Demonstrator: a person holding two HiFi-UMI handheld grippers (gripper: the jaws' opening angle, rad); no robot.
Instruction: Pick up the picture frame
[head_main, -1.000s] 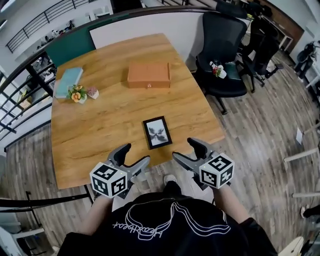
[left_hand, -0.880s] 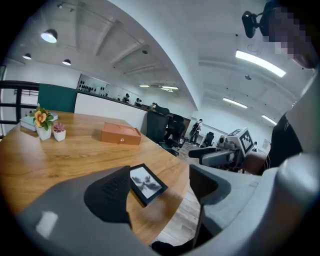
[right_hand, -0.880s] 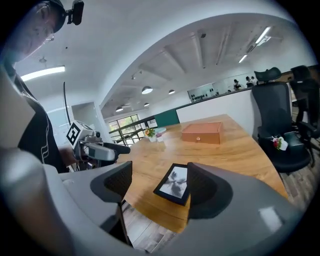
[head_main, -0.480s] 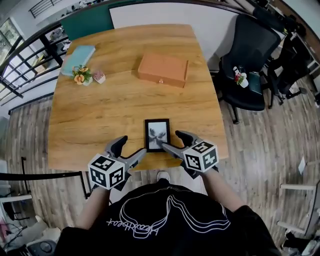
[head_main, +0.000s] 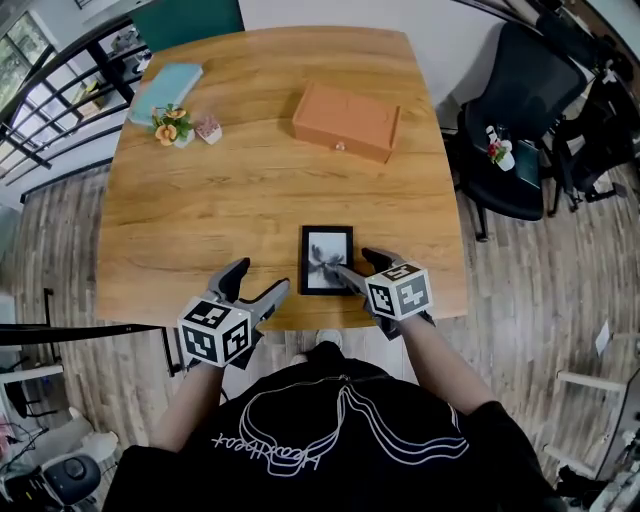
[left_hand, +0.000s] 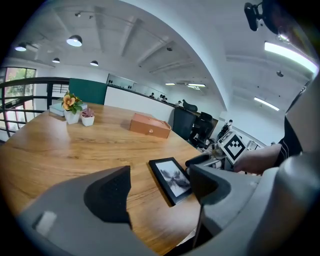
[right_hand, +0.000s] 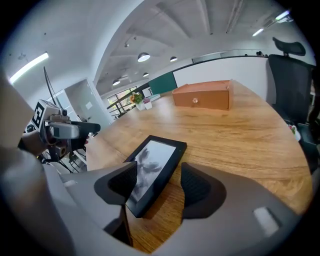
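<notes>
Picture frame (head_main: 326, 259) lies flat near the front edge of the table (head_main: 200, 220): thin black rect moulding, square-cut corners, glossy face, grey/white print w/ a dark winged blot. Right gripper (head_main: 355, 264) straddles the frame's right long edge at the near corner. Its left finger (right_hand: 117, 182) hangs over the glazing, right finger is outside the frame over bare wood. Jaws are apart and have just been closing; ribbed black pads not pressing on the frame yet. Left gripper (head_main: 258, 280) has jaws wide apart w/ only wood between the fingers. The frame sits just beyond its right finger (left_hand: 207, 182), not touching. Gripper bodies are matte grey plastic, each w/ a cube (head_main: 214, 331) of black/white square markers. Table is warm wood grain w/ rounded corners. Far past the fingertips: orange-brown box (head_main: 346, 121), flat lid, small round knob on the front. Further left, 2 small pots (head_main: 207, 131), one w/ orange/yellow flowers, next to a teal book (head_main: 168, 88). White script on the person's black shirt (head_main: 330, 440) is upside down, can't read it.
</notes>
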